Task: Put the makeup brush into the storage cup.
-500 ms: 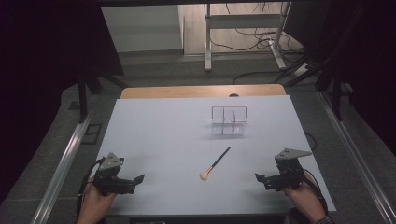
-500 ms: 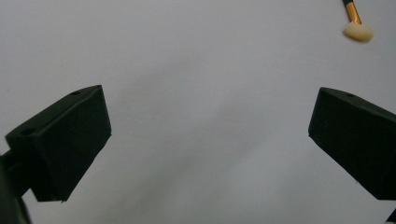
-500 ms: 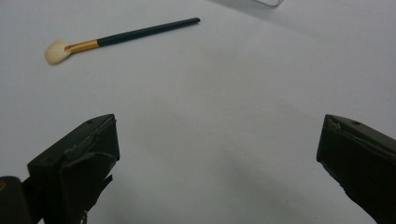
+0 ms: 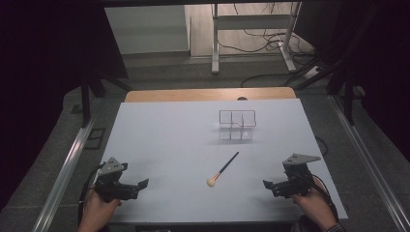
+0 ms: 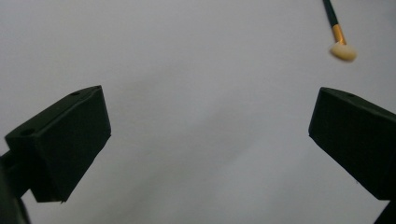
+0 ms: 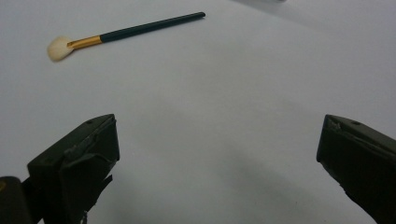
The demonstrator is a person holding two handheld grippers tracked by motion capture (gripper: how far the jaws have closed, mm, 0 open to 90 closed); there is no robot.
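While both grippers gape empty, the high view adds the clear organizer [image 4: 237, 124] beyond the brush [image 4: 222, 170]

Between my two hands lies a slim makeup brush with a black handle, a gold metal collar and a soft cream-coloured head [image 4: 222, 169] [image 5: 339, 39] [image 6: 116, 34]. It lies flat on the white table, on the near half, a little right of the middle. It is diagonal: the cream head points near and left, the black handle end points far and right. Nothing touches it.
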